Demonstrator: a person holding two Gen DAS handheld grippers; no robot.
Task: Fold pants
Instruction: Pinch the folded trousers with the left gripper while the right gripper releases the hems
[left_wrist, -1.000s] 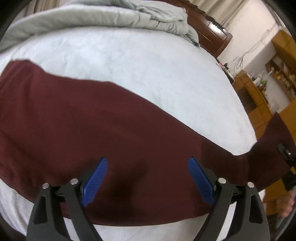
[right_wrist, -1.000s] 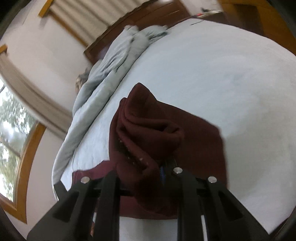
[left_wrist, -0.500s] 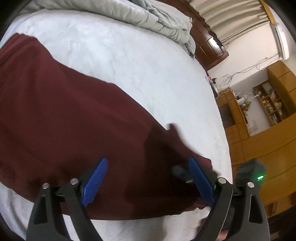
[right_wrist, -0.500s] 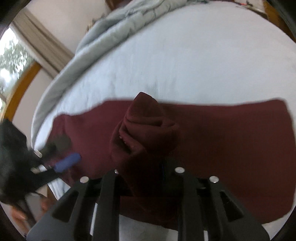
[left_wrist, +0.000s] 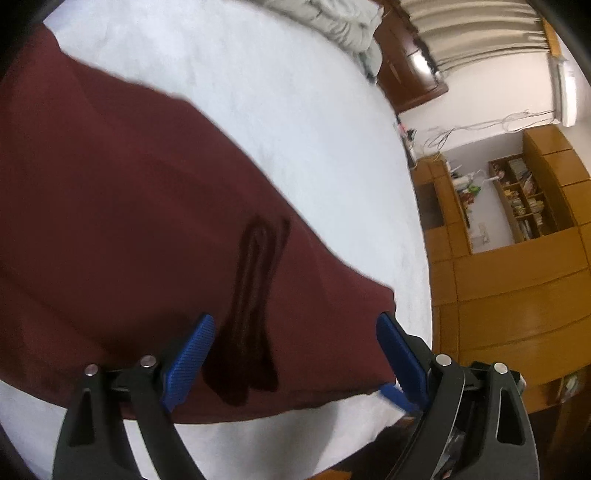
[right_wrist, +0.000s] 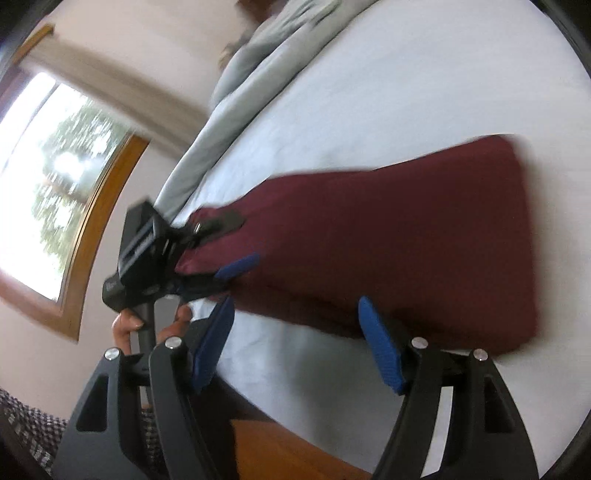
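Note:
The dark red pants (left_wrist: 122, 229) lie flat on the white bed (left_wrist: 295, 110), doubled lengthwise into a long band. My left gripper (left_wrist: 295, 354) is open just above the pants near their end, its shadow falling on the cloth. In the right wrist view the pants (right_wrist: 388, 236) stretch across the bed. My right gripper (right_wrist: 295, 343) is open and empty over the sheet at the pants' near edge. The left gripper also shows in the right wrist view (right_wrist: 229, 247), open at the left end of the pants.
A grey duvet (right_wrist: 240, 96) is bunched along the far side of the bed. A dark wooden headboard (left_wrist: 406, 62) and yellow wooden cabinets (left_wrist: 517, 258) stand beyond the bed. The bed's wooden front edge (right_wrist: 295, 450) is close below my right gripper.
My right gripper has let go of the bunched pant end, which now lies flat on the rest, and has opened and drawn back. My left gripper stays open over the pants.

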